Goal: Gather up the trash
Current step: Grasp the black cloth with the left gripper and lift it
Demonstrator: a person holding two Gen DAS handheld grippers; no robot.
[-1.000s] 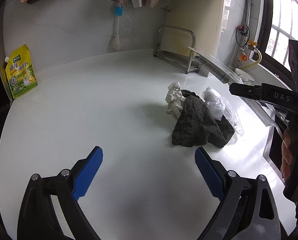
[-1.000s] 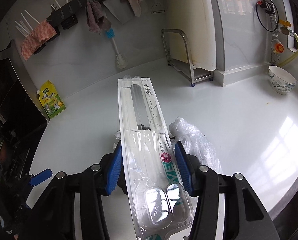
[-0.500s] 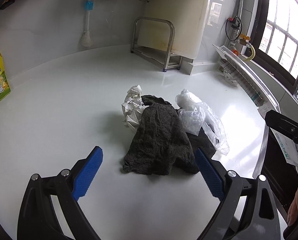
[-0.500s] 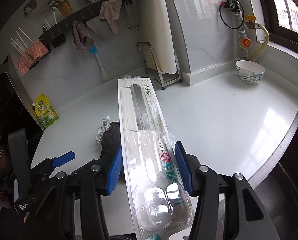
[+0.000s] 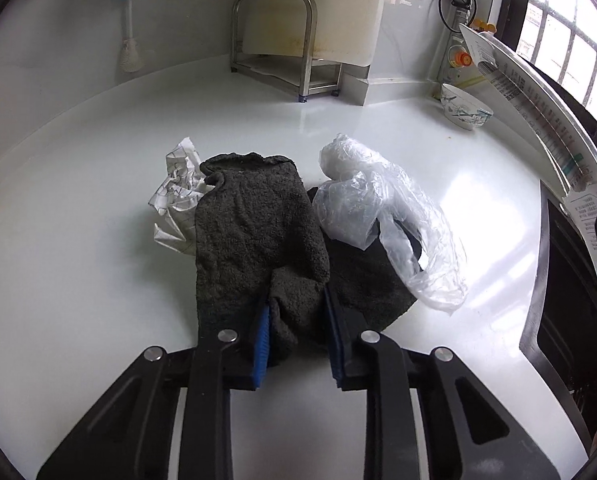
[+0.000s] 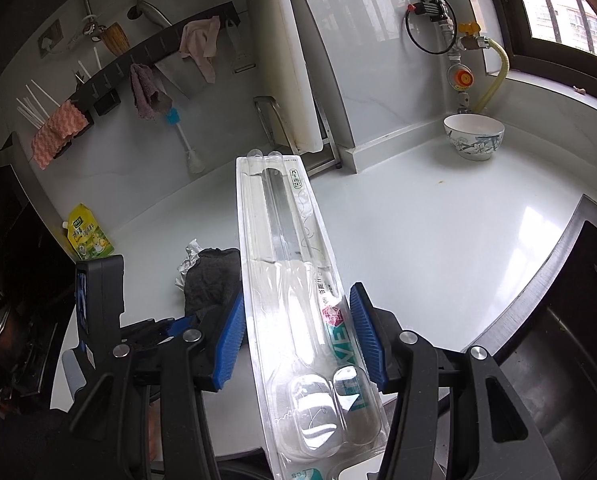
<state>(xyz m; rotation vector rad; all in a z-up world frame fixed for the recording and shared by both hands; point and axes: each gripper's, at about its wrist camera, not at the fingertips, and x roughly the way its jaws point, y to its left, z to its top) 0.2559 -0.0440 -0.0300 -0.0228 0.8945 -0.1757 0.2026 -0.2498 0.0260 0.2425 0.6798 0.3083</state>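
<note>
A dark grey cloth lies crumpled on the white counter. My left gripper is closing on its near fold, and the blue pads pinch the bunched fabric. Crumpled white paper sticks out from under the cloth's left side. A clear plastic bag rests on its right side. My right gripper is shut on a long clear blister pack that juts forward above the counter. In the right wrist view the cloth and the left gripper's body show at lower left.
A patterned bowl stands in the far right corner near a gas valve. A steel rack holds a cutting board at the back wall. A yellow pouch stands at the far left. A dark sink opens at the right edge.
My left gripper moved forward and down to the cloth, and its jaws went from wide open to pinching the near fold. My right gripper still holds the blister pack and has swung rightwards.
</note>
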